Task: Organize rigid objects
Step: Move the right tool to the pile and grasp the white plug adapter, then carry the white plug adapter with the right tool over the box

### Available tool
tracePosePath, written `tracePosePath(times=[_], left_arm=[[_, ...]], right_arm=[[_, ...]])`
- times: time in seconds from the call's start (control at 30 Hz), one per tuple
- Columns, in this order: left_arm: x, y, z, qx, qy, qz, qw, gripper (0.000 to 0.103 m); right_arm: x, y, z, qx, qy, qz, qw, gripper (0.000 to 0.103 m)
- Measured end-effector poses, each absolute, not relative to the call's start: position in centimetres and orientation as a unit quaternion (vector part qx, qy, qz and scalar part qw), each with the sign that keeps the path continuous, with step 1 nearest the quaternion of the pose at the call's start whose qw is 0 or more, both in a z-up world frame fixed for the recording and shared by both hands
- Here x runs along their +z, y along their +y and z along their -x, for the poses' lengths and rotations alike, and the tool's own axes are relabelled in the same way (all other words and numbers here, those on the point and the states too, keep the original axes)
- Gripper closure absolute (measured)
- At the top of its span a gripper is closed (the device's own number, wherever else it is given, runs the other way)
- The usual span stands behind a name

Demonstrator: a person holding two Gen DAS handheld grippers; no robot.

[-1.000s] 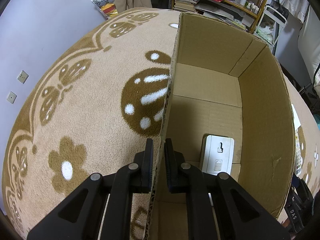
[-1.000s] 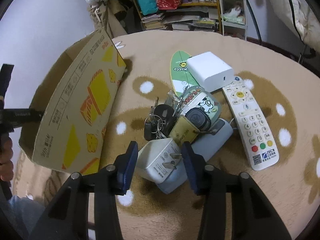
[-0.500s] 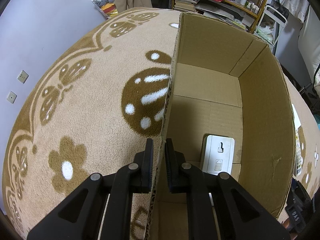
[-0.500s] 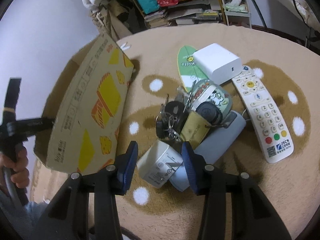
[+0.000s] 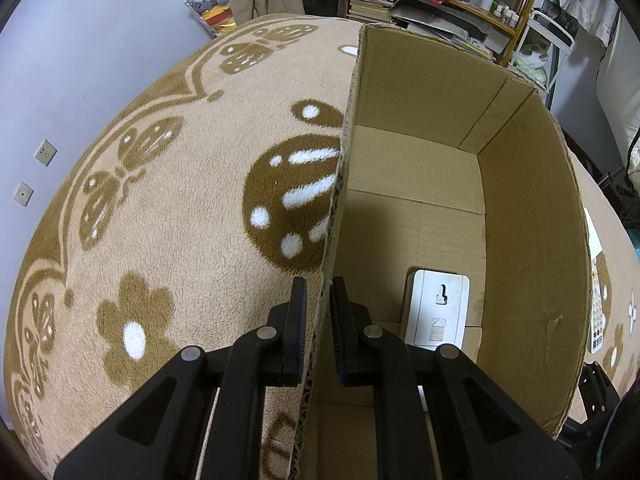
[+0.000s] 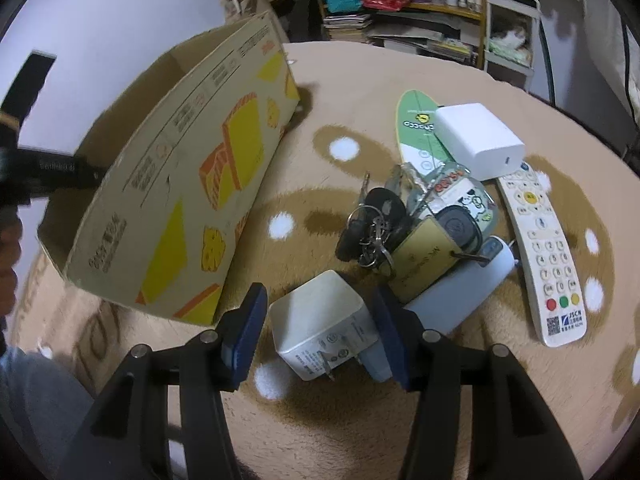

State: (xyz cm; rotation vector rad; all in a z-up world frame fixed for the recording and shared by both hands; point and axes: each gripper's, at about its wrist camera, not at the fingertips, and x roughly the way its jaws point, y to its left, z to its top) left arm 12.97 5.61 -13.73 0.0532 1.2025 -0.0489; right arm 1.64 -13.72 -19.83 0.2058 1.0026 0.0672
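Currently the white plug [image 6: 324, 322] lies on the rug [image 6: 460, 420], at the near edge of the pile, between the right gripper [image 6: 320, 338]'s wide-open jaws, not yet clamped. Judged light, rigid, smooth-sided: grip its flat flanks, clear of the prongs. Left gripper [image 5: 318, 320] pinches the box [image 5: 528, 240] wall. Count: one box, one remote [image 6: 540, 256], one key bunch [image 6: 372, 224].

— What can be read here?

— "JSCN" is printed at the foot of the white remote [image 6: 538, 256], and number keys 1 to 9 are shown on it.

— Anything else?

— A yellow word, seemingly "chocco", is carried by the green card [image 6: 416, 132]; the cardboard box [image 6: 180, 184] print cannot be made out.
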Motion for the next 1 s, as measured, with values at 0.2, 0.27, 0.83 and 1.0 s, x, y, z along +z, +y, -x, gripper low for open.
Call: tracePosePath(times=[0.2, 0.27, 0.83, 1.0], left_arm=[[-13.8, 5.8, -13.0, -0.023, 0.567, -0.023, 0.823, 0.091], [-13.8, 5.8, -13.0, -0.023, 0.567, -0.024, 0.823, 0.091], [-13.9, 5.8, -13.2, -0.023, 0.568, -0.025, 0.822, 0.091], [-13.9, 5.7, -13.2, -0.022, 0.569, -0.025, 0.822, 0.091]], right_arm=[[-20.4, -12.8, -1.5, 0.03, 0.49, -0.066, 0.868, 0.045], [-20.6, -12.6, -1.4, 0.032, 0.496, -0.063, 0.866, 0.045], [-20.5, -12.7, -1.0, 0.009, 0.496, -0.079, 0.865, 0.055], [-19.0, -14.0, -1.4, -0.001, 0.463, -0.113, 0.879, 0.055]])
